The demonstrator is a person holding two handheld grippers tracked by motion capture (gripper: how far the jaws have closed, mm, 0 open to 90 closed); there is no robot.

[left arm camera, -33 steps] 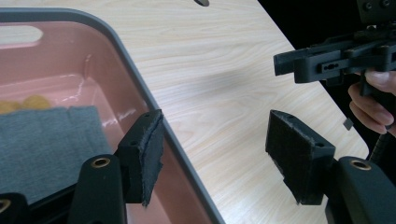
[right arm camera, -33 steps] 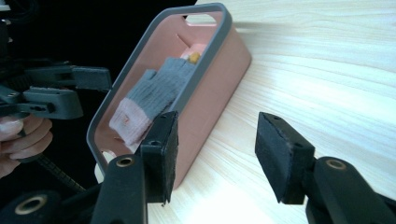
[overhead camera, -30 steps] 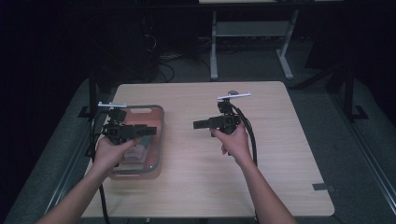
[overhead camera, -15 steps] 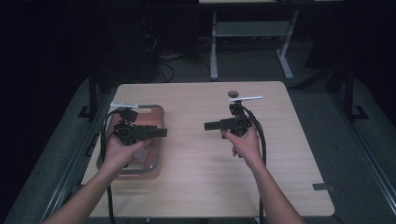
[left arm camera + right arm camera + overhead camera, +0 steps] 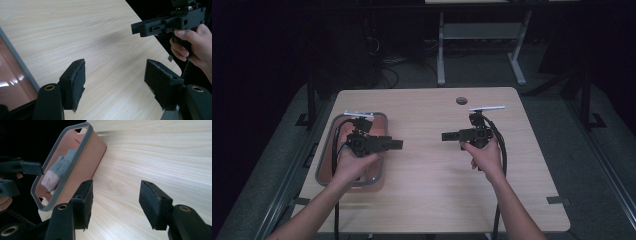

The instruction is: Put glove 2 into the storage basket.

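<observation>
A pink bin (image 5: 323,152) with a grey rim stands on the left of the wooden table (image 5: 427,200). In the right gripper view a grey and pink knitted cloth (image 5: 58,167) lies inside the bin (image 5: 86,165). My left gripper (image 5: 399,144) is held over the bin's right edge and points right. Its jaws (image 5: 115,70) have just been opening and stand open over bare wood with nothing between them. My right gripper (image 5: 444,136) hovers over the table's middle right and points left at the other one. It (image 5: 116,192) has also been opening and is empty.
A small round hole (image 5: 461,100) sits near the table's far edge. Cables trail from both grippers toward the near edge. A white desk frame (image 5: 441,50) and dark floor lie beyond the table. A tape strip (image 5: 557,200) marks the near right edge.
Both hands have shifted to the right across the table. The left gripper has moved from over the bin's middle to its right edge.
</observation>
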